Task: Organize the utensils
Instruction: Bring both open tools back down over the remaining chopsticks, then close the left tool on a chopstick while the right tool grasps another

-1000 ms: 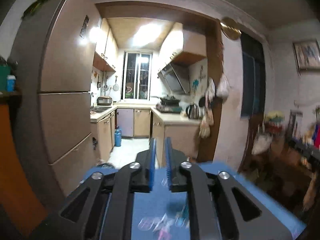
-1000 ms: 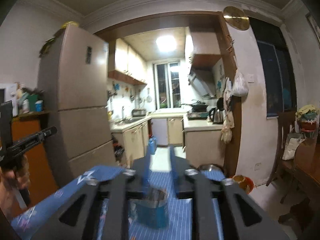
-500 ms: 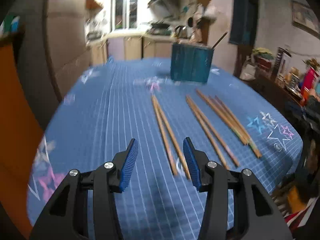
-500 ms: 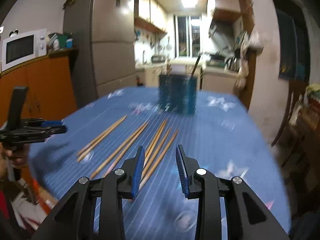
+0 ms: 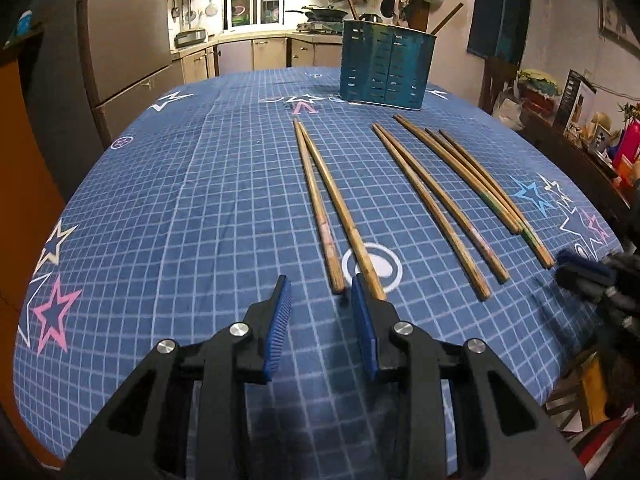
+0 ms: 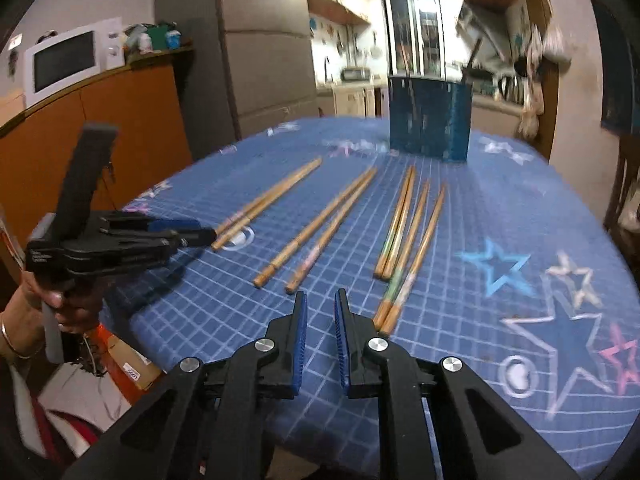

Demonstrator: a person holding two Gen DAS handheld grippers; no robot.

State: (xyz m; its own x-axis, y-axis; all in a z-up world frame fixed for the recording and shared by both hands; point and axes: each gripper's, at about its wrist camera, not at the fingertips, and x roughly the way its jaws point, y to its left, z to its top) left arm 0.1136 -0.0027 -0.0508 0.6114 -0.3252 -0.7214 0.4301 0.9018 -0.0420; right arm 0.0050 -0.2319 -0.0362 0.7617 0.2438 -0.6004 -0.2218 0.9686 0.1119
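Blue grid-patterned tablecloth with printed stars (image 5: 200, 200) covers the table in front of me, with a kitchen beyond its far edge. Near that far edge stands a teal slotted metal utensil holder (image 5: 386, 66), upright, with a few sticks already leaning out of its top.

Seven long wooden chopsticks (image 5: 436, 208) lie flat on the cloth between the holder and the near edge. Their long axes all run from the near edge toward the far edge, narrow tips pointing toward the holder and thicker ends toward me. They sit in groups: a pair on the left (image 5: 332, 204), a pair in the middle, three on the right.

My left gripper (image 5: 320, 292) hangs low over the near edge, its jaws narrowly apart after just closing in, nothing between them; its right pad sits just at the thick end of the left pair. My right gripper (image 6: 320, 304) has its jaws close together, just narrowed, gripping nothing, near the butt ends of the right-hand group (image 6: 404, 280).
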